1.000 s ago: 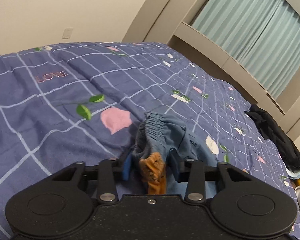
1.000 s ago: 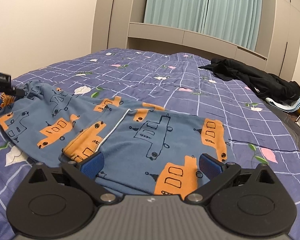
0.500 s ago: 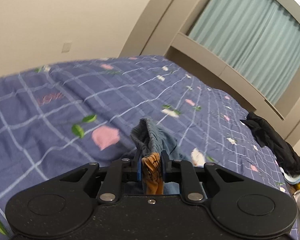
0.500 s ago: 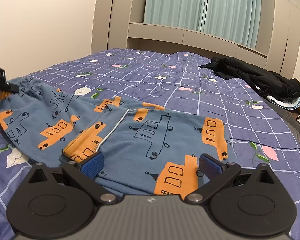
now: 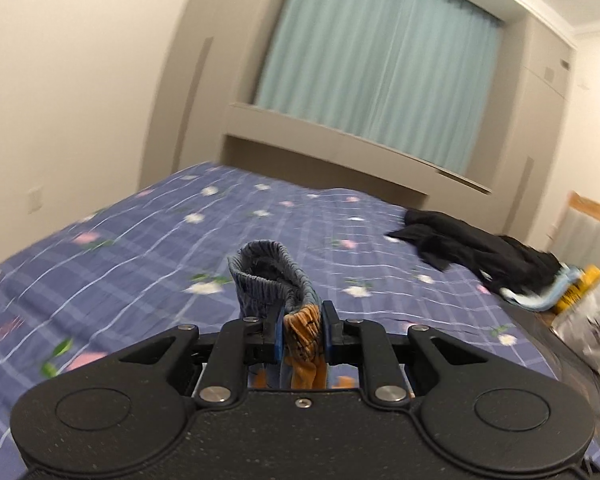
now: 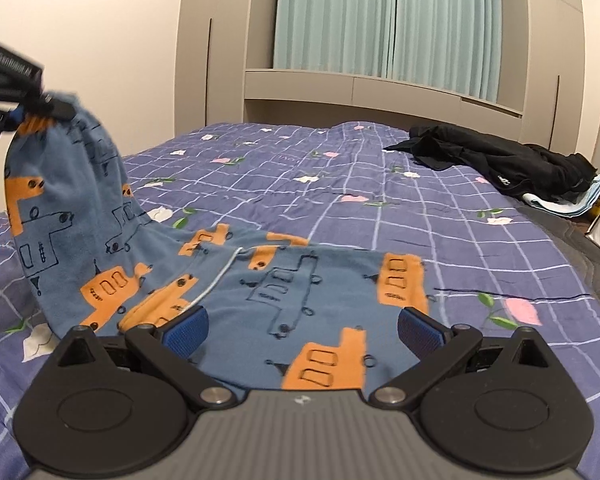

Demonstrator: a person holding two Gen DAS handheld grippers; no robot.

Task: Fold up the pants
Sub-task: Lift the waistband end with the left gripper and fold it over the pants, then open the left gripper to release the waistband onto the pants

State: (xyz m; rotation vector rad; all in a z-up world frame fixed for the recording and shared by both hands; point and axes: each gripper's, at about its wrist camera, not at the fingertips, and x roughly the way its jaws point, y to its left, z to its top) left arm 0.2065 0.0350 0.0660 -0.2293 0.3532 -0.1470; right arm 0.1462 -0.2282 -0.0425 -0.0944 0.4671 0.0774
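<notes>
Pants (image 6: 284, 292) lie on the bed (image 6: 440, 216), one end lifted in my left hand-held gripper (image 5: 302, 330), which has just closed on it. My right hand-held gripper (image 6: 302, 326) hovers wide open, empty. Next, I'd carry that end across.

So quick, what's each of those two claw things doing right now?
Left gripper: shut on the waistband end of the pants, lifted off the bed.
Right gripper: open, holding nothing, jaws apart over the pants.
</notes>
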